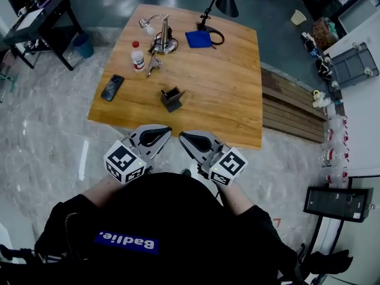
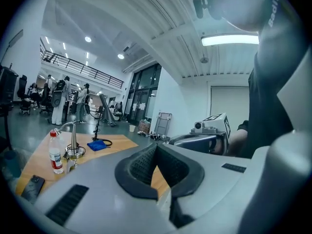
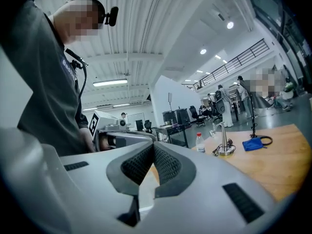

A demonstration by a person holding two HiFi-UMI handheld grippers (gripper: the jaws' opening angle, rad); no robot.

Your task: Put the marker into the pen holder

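The dark pen holder [image 1: 172, 98] stands near the middle of the wooden table [image 1: 231, 94]. I cannot make out a marker; only a small grey object [image 1: 153, 66] lies beside the bottle. My left gripper [image 1: 168, 131] and right gripper [image 1: 182, 136] are held side by side just off the table's near edge, close to the person's body. Each is shut with nothing between its jaws. In the left gripper view the left gripper [image 2: 156, 145] has its jaws meeting at the tip, as does the right gripper [image 3: 153, 144] in its own view. The holder is hidden in both gripper views.
On the table's far part stand a small bottle [image 1: 138, 56], a metal stand [image 1: 164, 40], a blue cloth [image 1: 198, 38] and a black desk lamp [image 1: 224, 2]. A phone [image 1: 112, 87] lies at the left edge. A wooden bench [image 1: 291, 108] runs along the right side.
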